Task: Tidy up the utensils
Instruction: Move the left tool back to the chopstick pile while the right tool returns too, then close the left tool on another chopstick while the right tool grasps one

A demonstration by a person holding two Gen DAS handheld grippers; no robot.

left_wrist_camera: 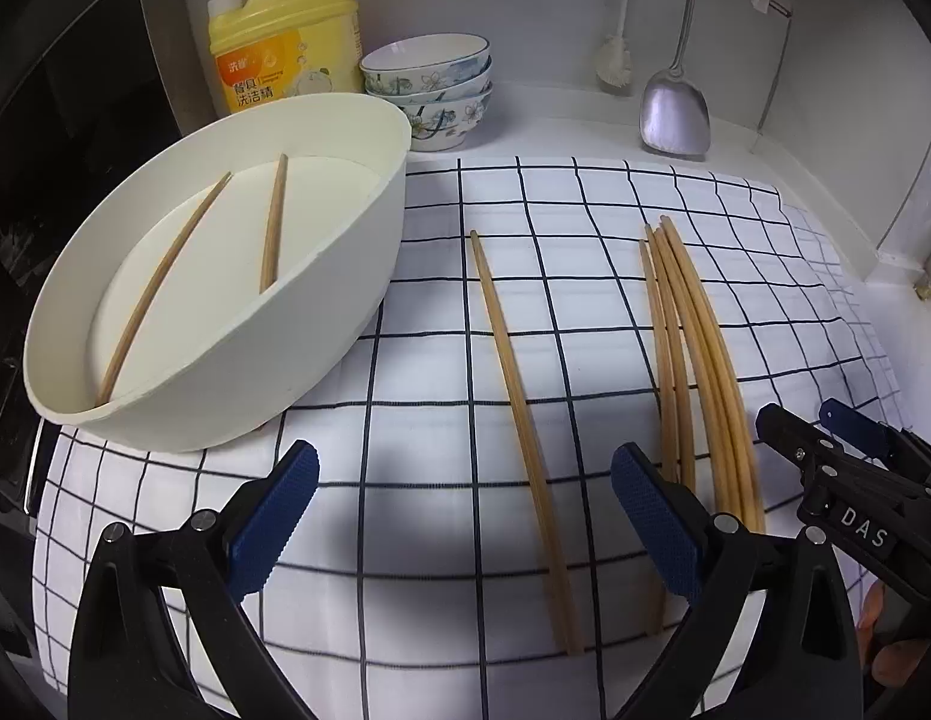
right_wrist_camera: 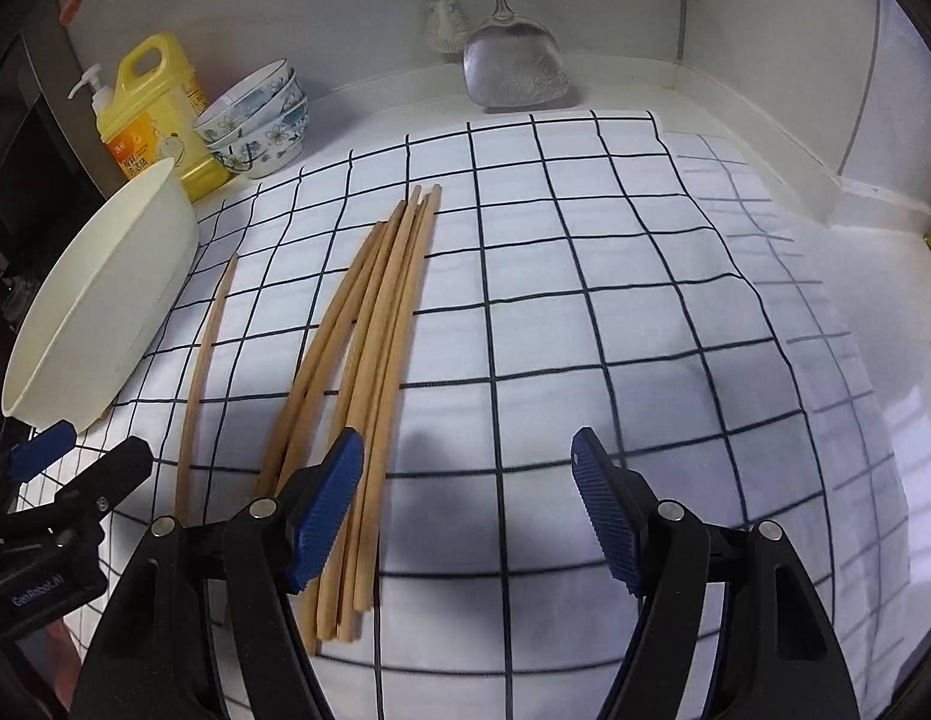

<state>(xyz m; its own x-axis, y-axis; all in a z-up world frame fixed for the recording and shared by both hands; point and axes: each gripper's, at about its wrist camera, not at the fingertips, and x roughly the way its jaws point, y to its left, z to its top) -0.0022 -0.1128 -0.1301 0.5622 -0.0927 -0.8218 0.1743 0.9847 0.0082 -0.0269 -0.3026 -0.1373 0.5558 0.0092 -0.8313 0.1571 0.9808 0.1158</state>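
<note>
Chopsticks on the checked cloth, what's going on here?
A person holds a gripper in each hand over the cloth. Both the left gripper and right gripper are open and empty. Two chopsticks already lie in the white bowl. A pair lies in front of the left gripper; a bundle lies under the right gripper's left finger.
</note>
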